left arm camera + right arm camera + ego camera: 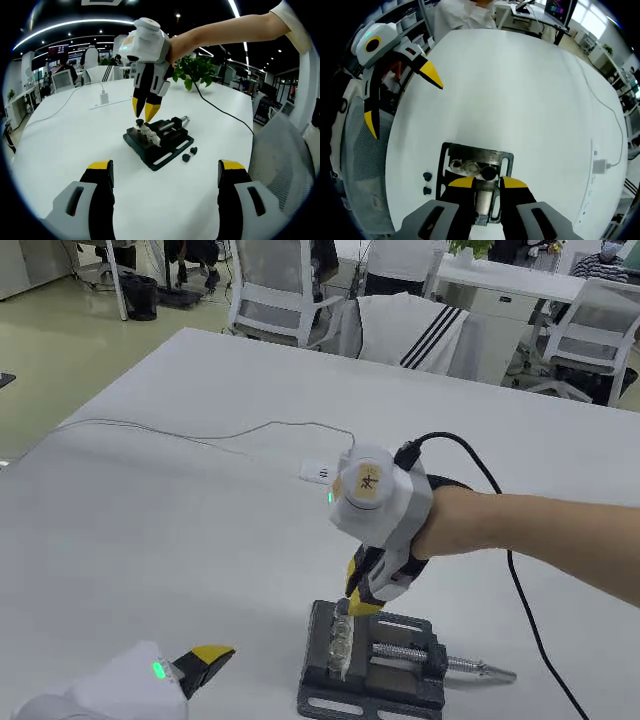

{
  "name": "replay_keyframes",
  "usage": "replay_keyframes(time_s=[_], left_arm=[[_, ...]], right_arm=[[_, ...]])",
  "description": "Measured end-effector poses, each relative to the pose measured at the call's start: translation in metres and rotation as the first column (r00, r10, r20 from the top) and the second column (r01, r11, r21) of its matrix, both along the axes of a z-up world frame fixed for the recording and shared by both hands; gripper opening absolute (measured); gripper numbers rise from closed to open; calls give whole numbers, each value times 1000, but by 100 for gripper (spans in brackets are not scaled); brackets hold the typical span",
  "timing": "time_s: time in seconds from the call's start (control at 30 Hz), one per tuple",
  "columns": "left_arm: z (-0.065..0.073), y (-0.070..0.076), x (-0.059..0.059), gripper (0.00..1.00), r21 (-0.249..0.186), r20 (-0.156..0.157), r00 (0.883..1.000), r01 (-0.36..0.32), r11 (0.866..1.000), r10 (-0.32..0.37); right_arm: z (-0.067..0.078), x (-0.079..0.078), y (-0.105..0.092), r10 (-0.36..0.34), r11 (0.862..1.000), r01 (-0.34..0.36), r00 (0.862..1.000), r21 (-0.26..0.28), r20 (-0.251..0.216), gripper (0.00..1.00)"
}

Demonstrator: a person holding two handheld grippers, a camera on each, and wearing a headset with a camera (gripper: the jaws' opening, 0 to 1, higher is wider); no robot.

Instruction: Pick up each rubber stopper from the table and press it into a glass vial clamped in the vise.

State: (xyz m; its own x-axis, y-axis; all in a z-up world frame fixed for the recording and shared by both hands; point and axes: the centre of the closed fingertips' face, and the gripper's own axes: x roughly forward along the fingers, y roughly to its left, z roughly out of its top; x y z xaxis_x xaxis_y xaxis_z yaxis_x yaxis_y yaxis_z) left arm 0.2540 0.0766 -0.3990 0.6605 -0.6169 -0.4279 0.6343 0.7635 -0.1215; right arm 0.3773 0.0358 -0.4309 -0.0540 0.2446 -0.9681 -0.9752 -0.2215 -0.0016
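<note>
Seated stopper: a round, black rubber stopper [489,172] is seen in the mouth of the end vial. In the left gripper view it sits just under the right gripper's tips.
Glass vials: a short row of clear glass vials [462,165] is clamped upright in the vise. Two open mouths are seen beside the stoppered one.
Vise: a dark metal vise [400,665] is set on the white table [200,530], with its screw handle pointing right in the head view.
Loose stoppers: two small black stoppers [186,157] lie on the table just beside the vise base, slightly apart from each other.
Right gripper: the right gripper [144,111] is pointed down over the stoppered vial. Its jaws are narrowly apart with nothing clamped between them; whether the tips touch the stopper cannot be told.
Left gripper: the left gripper [165,167] is held low, well apart from the vise, with its jaws spread wide and empty.
Surroundings: a thin cable [200,430] and a white adapter [318,472] lie on the table beyond the vise, not across the work. A black lead [520,580] hangs from the right gripper past the vise handle.
</note>
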Motion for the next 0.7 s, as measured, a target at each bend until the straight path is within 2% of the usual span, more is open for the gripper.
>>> replay_keyframes(time_s=[0.33,0.7], left_arm=[[-1,0,-1,84,6,1,1000,3,1000,-3],[-1,2,1,84,17,6,1000,8,1000,-8]], right_arm=[[5,-10,-6,-76,991,77,997,110,-14,38],[10,-29,-19,-134,972,136,991,190,-26,41]])
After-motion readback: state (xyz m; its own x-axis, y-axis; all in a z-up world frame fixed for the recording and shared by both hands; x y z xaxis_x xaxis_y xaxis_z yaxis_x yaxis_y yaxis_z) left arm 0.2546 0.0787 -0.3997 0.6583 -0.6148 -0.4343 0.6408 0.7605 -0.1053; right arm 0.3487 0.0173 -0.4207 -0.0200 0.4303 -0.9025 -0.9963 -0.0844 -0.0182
